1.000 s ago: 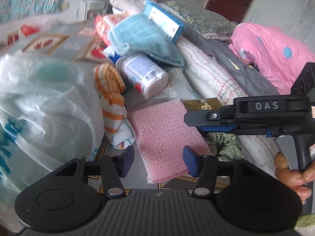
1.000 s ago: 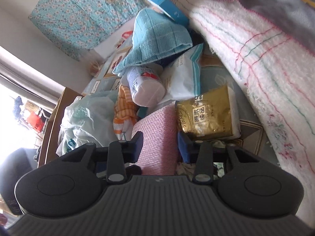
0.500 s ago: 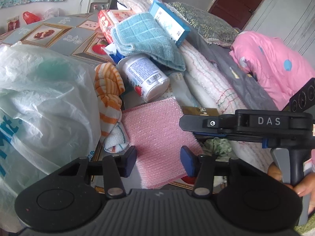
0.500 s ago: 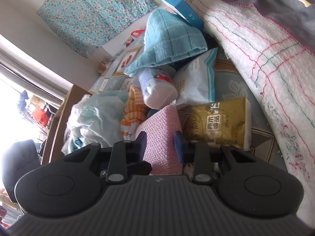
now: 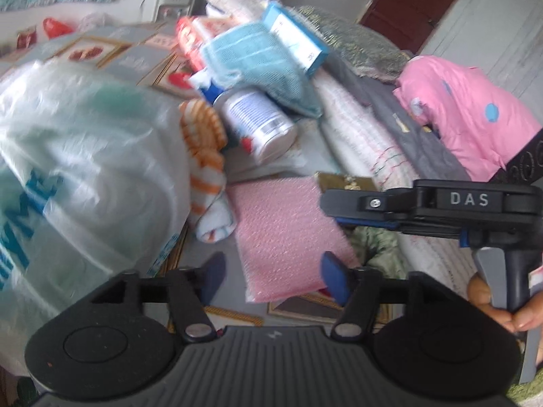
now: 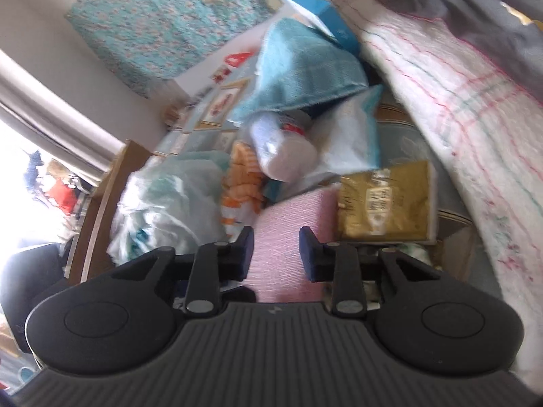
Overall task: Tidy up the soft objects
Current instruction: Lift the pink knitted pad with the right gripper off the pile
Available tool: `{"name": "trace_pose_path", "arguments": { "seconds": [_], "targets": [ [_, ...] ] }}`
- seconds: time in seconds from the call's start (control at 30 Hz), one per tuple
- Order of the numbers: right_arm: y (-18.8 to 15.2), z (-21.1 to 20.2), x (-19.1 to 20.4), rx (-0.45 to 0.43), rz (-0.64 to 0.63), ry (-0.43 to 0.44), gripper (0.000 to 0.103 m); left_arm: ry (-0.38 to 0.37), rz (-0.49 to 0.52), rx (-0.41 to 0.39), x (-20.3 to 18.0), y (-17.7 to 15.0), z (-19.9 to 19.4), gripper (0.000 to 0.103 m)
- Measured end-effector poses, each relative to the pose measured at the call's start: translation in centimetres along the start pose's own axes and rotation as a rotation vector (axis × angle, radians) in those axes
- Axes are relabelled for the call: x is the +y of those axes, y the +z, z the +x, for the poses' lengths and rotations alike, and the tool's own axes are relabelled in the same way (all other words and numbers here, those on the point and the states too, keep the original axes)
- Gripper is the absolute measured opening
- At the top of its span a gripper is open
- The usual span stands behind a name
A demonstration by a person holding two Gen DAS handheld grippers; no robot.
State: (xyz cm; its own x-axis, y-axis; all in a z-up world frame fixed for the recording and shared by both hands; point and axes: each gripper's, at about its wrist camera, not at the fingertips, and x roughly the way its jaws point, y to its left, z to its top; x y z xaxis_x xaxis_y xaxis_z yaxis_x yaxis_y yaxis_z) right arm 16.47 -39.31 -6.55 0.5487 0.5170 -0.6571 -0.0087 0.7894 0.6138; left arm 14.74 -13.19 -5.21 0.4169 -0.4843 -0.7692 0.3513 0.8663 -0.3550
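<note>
progress: the sorting is looking barely begun, judging by the pile; soft and hard things are still lying mixed together on the patterned surface (image 5: 135, 57).
pink cloth: a flat pink textured cloth (image 5: 288, 234) is lying on that surface, low in the middle of both views, with both tools working at it.
left gripper: the left gripper (image 5: 271, 271) is sitting at the near edge of the cloth with its jaws having just been opening; the cloth is lying between the fingers, which are standing clear of it on both sides.
right gripper: the right gripper (image 6: 275, 249) is reaching in from the side, jaws having just been opening a little and standing narrowly apart, with the cloth (image 6: 288, 237) lying under them; whether the pads are pinching it is not clear.
still to do: the striped orange towel (image 5: 203, 156), the folded blue towel (image 5: 261, 68) and the pink spotted garment (image 5: 468, 115) are waiting unsorted (a judgement from how they are lying).
in the way: a white can (image 5: 261, 125) is lying on its side just beyond the cloth, a gold packet (image 6: 387, 203) is sitting beside it, and a bulging plastic bag (image 5: 78, 176) is crowding the left.
further back: a blue box (image 5: 295, 39) is resting atop the blue towel, beside a white quilt (image 5: 366, 142).
</note>
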Motion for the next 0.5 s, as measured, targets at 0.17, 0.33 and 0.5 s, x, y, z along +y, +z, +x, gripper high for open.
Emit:
{"name": "trace_pose_path", "arguments": {
  "seconds": [0.17,0.33,0.5],
  "targets": [
    [0.2,0.5,-0.9,0.032,0.015,-0.020,0.045,-0.032,0.012,0.036,-0.3,0.5,1.1,0.080],
    [0.5,2.2,-1.6,0.095,0.051,0.009,0.046,-0.023,0.027,0.072,-1.1,1.1,2.9,0.083],
    [0.5,3.1,-1.7,0.102,0.043,0.011,0.044,0.004,0.038,0.071,-1.3,1.4,3.9,0.083]
  ]
}}
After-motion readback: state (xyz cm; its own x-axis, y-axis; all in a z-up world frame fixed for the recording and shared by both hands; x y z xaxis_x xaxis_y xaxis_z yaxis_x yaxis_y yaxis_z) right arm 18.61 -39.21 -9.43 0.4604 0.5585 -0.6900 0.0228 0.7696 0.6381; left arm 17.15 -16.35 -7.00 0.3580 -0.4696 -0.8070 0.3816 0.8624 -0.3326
